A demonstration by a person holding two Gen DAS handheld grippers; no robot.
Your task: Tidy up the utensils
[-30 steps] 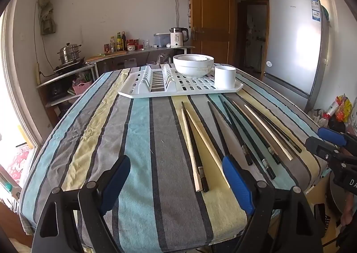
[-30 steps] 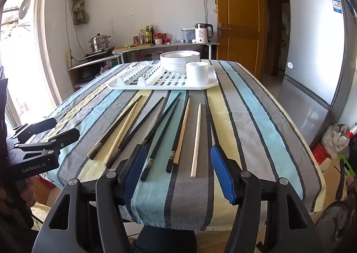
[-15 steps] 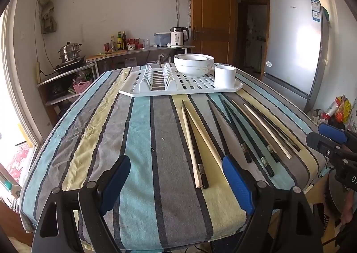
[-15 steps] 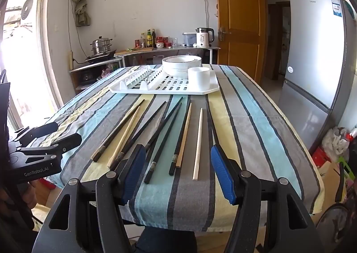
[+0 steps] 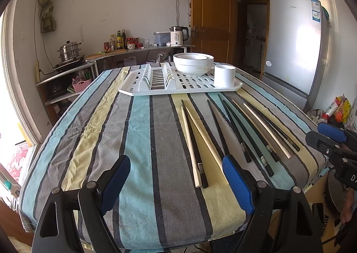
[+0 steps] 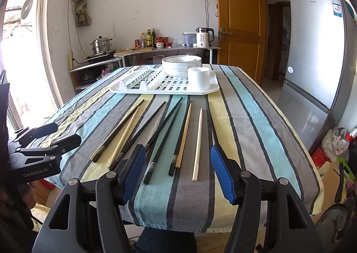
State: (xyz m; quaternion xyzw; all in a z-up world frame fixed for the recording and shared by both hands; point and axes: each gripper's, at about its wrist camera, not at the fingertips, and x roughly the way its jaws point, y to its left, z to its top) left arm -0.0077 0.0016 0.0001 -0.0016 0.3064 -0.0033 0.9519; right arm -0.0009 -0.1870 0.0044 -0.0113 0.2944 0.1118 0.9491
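— Where did the chopsticks (image 6: 156,132) lie?

— Loose in a fan of black and pale wooden sticks on the striped tablecloth (image 5: 138,132), on the right half of the table, thin tips toward the white drying rack (image 5: 178,84) and thick ends near the front edge. The rightmost black stick ran close to the cloth's right-hand border.

— And the rack?

— It sat at the far end, near the table's back edge, carrying stacked white bowls (image 5: 193,64) and a white cup (image 5: 224,75) at its right corner. A strip of bare cloth separated it from the stick tips.

— How did the grippers stand?

— Both hung at the table's front edge with fingers spread wide and nothing between them. The left gripper (image 5: 178,183) faced open cloth, its right finger just short of a pale stick's end. The right gripper (image 6: 176,172) framed the ends of several sticks.

— Was there open room?

— The whole left half of the cloth lay bare. A refrigerator (image 6: 316,52) stood off the right side, a counter (image 6: 165,48) behind.
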